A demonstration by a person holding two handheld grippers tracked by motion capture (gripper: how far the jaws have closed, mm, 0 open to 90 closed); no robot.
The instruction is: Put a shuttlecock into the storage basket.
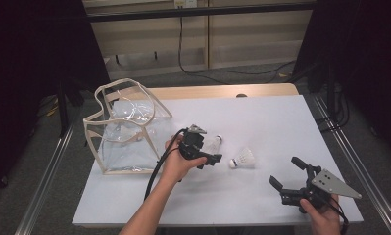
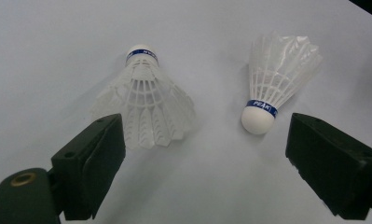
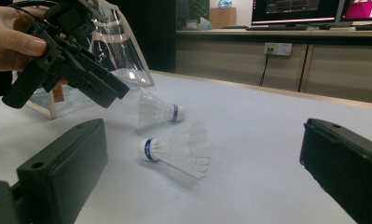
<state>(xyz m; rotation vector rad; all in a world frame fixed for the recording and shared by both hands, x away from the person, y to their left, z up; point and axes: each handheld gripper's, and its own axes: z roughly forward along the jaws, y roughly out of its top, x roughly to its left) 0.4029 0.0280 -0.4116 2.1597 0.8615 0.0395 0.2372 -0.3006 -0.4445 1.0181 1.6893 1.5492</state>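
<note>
The left tool [image 1: 213, 157] hung wide open and empty over the nearer white feathered shuttlecock [image 2: 144, 100] lying on the white surface [image 1: 261, 122], a featherlight, crushable thing probably best pinched at its firm cork tip

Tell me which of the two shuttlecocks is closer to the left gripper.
The shuttlecock beside the left gripper, its cork pointing toward the table's far edge. The other shuttlecock lies farther right, nearer the right gripper.
</note>
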